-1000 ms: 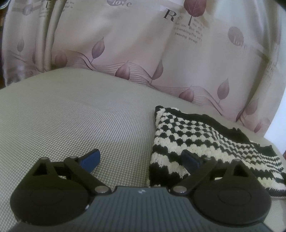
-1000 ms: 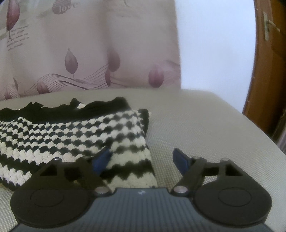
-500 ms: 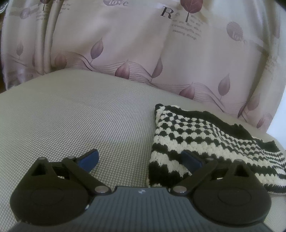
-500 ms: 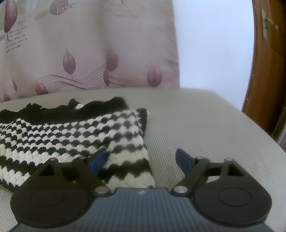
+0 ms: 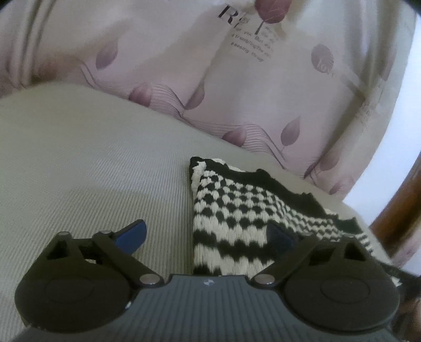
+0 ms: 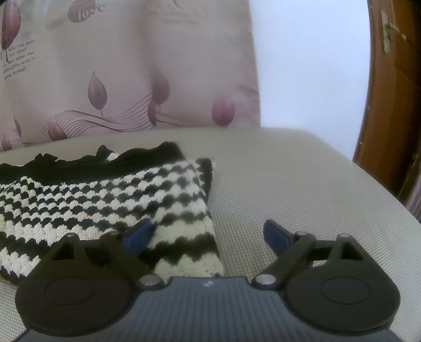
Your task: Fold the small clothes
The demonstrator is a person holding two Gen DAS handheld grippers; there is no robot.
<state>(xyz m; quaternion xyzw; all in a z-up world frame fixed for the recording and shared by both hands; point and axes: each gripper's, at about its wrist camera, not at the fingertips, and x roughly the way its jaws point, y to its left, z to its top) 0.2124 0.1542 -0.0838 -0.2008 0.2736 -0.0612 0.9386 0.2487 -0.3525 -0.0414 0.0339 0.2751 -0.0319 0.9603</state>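
One knit top [image 6: 100, 194] lies folded on the bed [image 6: 289, 184]. Both my grippers, left [image 5: 208, 238] and right [image 6: 208, 235], hold nothing, fingers spread over its near corners.

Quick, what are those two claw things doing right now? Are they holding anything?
Left gripper: open, holding nothing, over the knitted garment's edge.
Right gripper: open, holding nothing, jaws just widened.

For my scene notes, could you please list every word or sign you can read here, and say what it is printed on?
"love": on a leaf motif of the curtain, right wrist view.
"R": large letter on the curtain, left wrist view.
Small lines of print beneath both: too blurred to read reliably.
Knitted garment: no text.
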